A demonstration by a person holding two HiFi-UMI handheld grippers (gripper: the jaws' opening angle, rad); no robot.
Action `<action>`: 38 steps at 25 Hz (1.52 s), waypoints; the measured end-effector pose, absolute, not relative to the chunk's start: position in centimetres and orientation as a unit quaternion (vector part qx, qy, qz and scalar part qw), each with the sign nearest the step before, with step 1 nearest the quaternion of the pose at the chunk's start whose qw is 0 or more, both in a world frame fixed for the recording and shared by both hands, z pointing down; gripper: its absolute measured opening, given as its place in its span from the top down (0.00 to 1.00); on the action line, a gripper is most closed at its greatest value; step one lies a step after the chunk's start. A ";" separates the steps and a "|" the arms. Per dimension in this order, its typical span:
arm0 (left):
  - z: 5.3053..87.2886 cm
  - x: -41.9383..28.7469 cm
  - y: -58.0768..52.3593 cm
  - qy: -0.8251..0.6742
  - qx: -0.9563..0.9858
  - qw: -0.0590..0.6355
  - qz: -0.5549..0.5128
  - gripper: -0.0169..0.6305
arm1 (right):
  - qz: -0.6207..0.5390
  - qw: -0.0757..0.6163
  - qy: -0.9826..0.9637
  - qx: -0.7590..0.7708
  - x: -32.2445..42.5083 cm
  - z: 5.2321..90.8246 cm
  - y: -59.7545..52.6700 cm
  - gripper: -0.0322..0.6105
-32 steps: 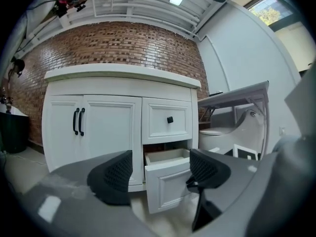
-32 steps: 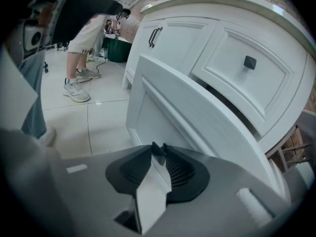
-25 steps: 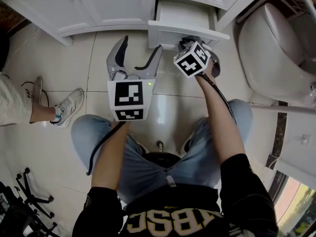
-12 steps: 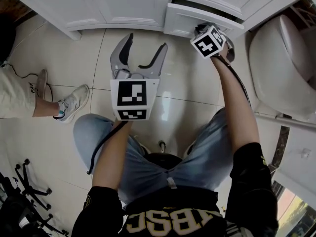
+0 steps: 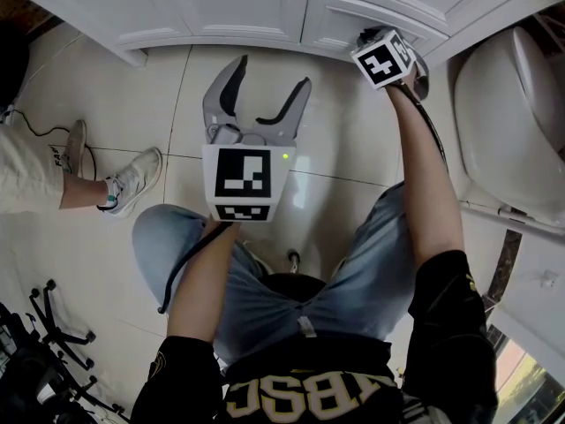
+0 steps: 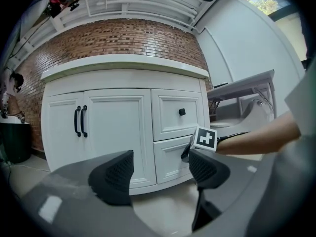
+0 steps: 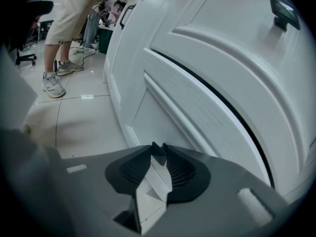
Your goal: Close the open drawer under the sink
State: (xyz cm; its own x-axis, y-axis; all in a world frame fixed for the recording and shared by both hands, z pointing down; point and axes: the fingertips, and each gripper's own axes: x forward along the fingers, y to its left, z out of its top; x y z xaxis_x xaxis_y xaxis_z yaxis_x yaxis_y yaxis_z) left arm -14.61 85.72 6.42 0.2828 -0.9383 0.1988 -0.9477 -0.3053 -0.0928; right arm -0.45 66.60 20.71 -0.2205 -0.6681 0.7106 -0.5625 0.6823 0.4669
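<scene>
The right gripper (image 7: 159,151) has its jaws pressed together with nothing between them. Their tips are just beside the white front of the lower drawer (image 7: 197,107), which lies straight ahead of them and sits about flush in the cabinet (image 5: 221,7), under the upper drawer (image 6: 180,113). The left gripper (image 5: 272,73) hangs wide open and empty over the tiled floor (image 5: 88,87), well apart from that drawer.

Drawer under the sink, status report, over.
Left hand-held gripper open, empty. Right hand-held gripper shut, tips at drawer front. Drawer looks about flush. Nothing blocking.
</scene>
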 end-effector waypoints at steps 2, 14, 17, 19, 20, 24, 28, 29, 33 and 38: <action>6.5 -14.4 85.8 -0.585 0.803 0.021 0.110 0.42 | -0.055 0.487 -0.776 0.397 -0.4 20.8 66.6 0.79; 5.6 -14.4 86.5 -0.586 0.802 0.013 0.111 0.42 | 0.098 0.365 -0.814 0.441 0.5 19.8 67.4 0.71; 5.0 -14.5 86.7 -0.587 0.803 0.013 0.105 0.42 | 0.084 0.331 -0.840 0.422 -0.5 17.1 68.7 0.71; 4.6 -14.7 86.8 -0.588 0.803 0.009 0.101 0.42 | 0.052 0.324 -0.850 0.411 -1.2 14.8 70.2 0.71; 4.5 -14.9 87.0 -0.588 0.802 0.010 0.099 0.42 | 0.035 0.319 -0.856 0.405 -1.7 13.5 71.2 0.71; 4.0 -14.7 88.0 -0.586 0.805 0.016 0.092 0.42 | -0.021 0.288 -0.876 0.387 -3.7 8.8 75.7 0.71; 2.0 -13.5 89.5 -0.584 0.809 0.005 0.069 0.42 | -0.053 0.227 -0.894 0.382 -4.9 4.0 80.4 0.71; 1.6 -13.2 90.0 -0.583 0.810 0.000 0.065 0.42 | -0.059 0.207 -0.898 0.384 -4.9 2.8 81.6 0.71; 0.7 -12.4 91.8 -0.578 0.814 -0.002 0.052 0.43 | -0.062 0.131 -0.898 0.414 -3.4 -1.1 85.5 0.71; -0.9 -11.2 93.8 -0.575 0.818 0.001 0.029 0.43 | -0.037 0.070 -0.882 0.464 0.7 -2.2 89.6 0.71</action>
State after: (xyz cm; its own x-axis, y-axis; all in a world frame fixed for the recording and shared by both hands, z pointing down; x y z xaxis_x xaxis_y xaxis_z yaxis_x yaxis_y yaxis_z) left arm -11.25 93.85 -0.88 0.3371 -0.9402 0.0493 -0.9403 -0.3388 -0.0315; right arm 0.71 89.59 -2.19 -0.5591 -0.8243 0.0886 -0.8141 0.5661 0.1293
